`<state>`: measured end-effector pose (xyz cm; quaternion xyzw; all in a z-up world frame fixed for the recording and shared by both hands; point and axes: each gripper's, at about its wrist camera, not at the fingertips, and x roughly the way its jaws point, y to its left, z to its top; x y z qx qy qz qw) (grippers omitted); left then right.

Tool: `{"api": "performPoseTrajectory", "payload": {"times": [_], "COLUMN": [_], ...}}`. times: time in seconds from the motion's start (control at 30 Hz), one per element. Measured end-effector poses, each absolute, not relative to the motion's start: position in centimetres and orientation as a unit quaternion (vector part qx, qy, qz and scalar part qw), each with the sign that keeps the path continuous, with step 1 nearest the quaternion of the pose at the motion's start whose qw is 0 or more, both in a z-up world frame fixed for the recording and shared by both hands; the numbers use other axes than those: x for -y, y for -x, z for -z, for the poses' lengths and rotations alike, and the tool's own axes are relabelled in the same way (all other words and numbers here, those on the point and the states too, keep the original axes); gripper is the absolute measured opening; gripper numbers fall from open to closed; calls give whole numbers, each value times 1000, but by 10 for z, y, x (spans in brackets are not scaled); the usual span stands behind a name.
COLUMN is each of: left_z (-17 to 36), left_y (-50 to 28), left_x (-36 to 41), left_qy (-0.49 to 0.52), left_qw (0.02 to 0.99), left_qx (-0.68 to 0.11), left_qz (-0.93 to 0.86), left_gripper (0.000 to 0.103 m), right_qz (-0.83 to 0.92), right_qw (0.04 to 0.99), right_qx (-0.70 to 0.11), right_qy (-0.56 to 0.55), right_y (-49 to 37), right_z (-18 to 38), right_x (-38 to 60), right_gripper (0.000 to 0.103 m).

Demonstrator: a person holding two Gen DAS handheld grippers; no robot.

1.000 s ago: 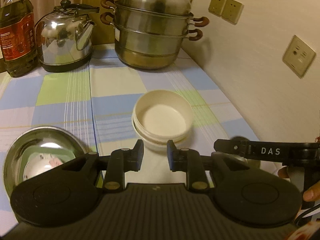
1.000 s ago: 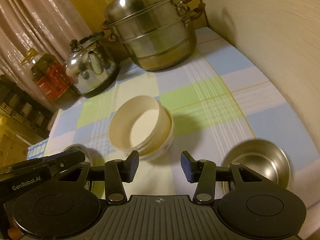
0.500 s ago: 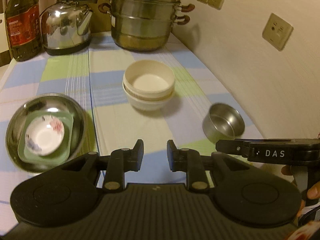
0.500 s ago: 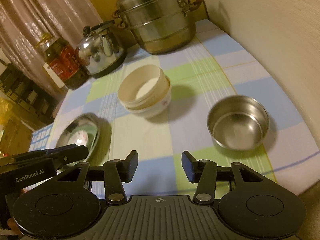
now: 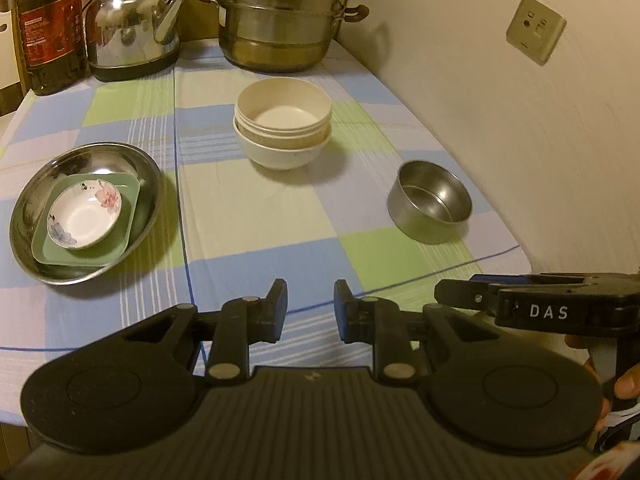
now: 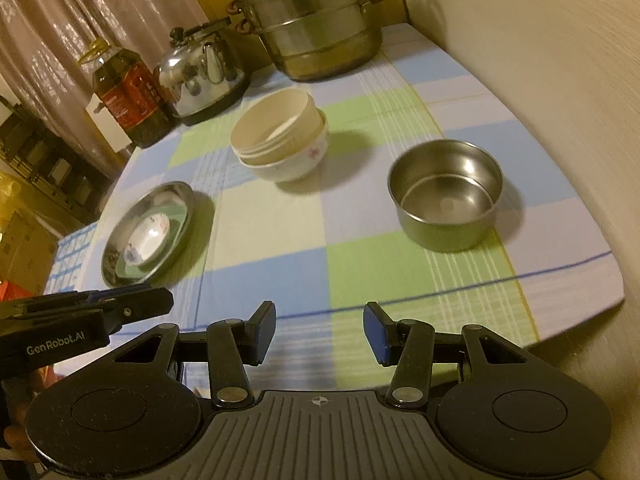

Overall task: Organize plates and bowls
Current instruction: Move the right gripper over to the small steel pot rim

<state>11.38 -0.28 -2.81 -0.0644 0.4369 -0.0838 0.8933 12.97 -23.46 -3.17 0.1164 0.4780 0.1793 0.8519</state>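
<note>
Jaws: your left gripper stands with a narrow gap between its pads, your right gripper with a wider one; neither holds anything, and both hang over the near edge of the table.
Tablecloth: your checked blue, green and cream surface, with a wall close along its right side and a bare run of cloth from your jaws up to the bowls.
Steamer pot: you see it at the far end, by the wall corner.
Kettle: you find it left of the steamer pot, just beside the oil bottle.
Steel plate: it lies flat, ahead and left of your left jaws, near the table's left edge; a square green dish sits in it and a small flowered saucer in that.
Stacked bowls: you have them mouth up, straight ahead of both jaws at mid-table, well apart from them; two cream bowls nest in a white one, the stack tilted a little toward the left in your right wrist view.
Steel bowl: it sits upright, mouth up, ahead and right of your right jaws, near the wall and the near edge, apart from the stack.
</note>
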Motion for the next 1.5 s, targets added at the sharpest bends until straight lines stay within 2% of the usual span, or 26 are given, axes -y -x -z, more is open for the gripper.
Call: {"api": "performPoseTrajectory", "payload": {"times": [0.7, 1.5], "left_z": [38, 54], "left_y": [-111, -173], "left_x": [34, 61], "left_qy": [46, 14], "left_qw": [883, 879], "left_qx": [-455, -452], "left_qz": [108, 149], "left_gripper": [22, 22], "right_qz": [-163, -69], "right_qw": [852, 859], "right_qx": [-488, -489], "right_qy": [-96, -138], "right_y": [-114, -143], "right_z": [39, 56], "right_x": [251, 290], "right_gripper": [49, 49]}}
